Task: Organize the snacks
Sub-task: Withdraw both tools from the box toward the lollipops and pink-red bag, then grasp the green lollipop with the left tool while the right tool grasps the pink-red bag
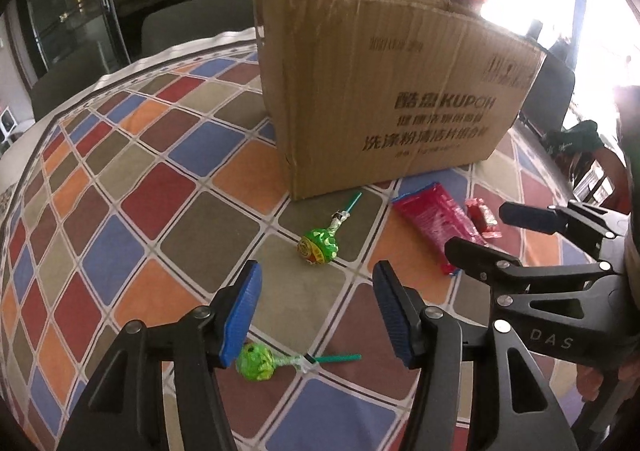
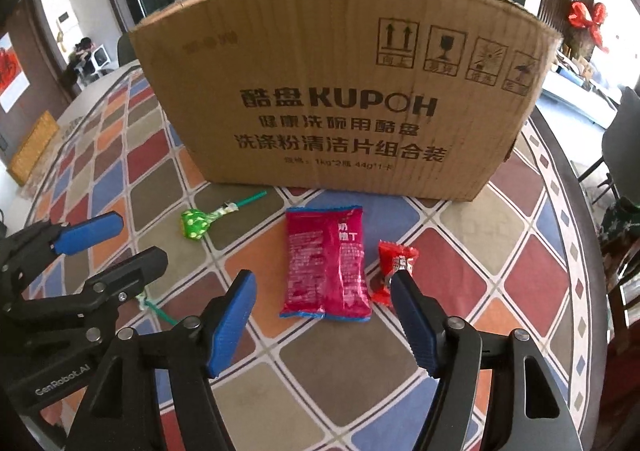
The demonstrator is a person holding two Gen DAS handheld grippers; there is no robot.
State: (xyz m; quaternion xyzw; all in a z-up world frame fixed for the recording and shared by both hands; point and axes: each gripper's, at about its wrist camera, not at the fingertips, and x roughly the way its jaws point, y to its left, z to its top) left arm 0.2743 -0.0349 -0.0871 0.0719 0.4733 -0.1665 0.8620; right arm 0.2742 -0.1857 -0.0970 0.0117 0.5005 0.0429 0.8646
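Snacks are lying loose on the checked worktop (image 2: 472, 271) in front of the cardboard box (image 2: 340, 91), which is standing toward the far edge: a crimson packet (image 2: 326, 263) with a small red candy (image 2: 394, 267) just beside it on the right, and a green lollipop (image 1: 319, 245) sitting further left, near the box's corner. The left gripper (image 1: 316, 315) is hovering with its blue pads spread wide over a second lollipop (image 1: 256, 363) nearer the front edge, not pinching it. The right gripper (image 2: 324, 321) is likewise hanging spread apart, empty, above the near end of the crimson packet.
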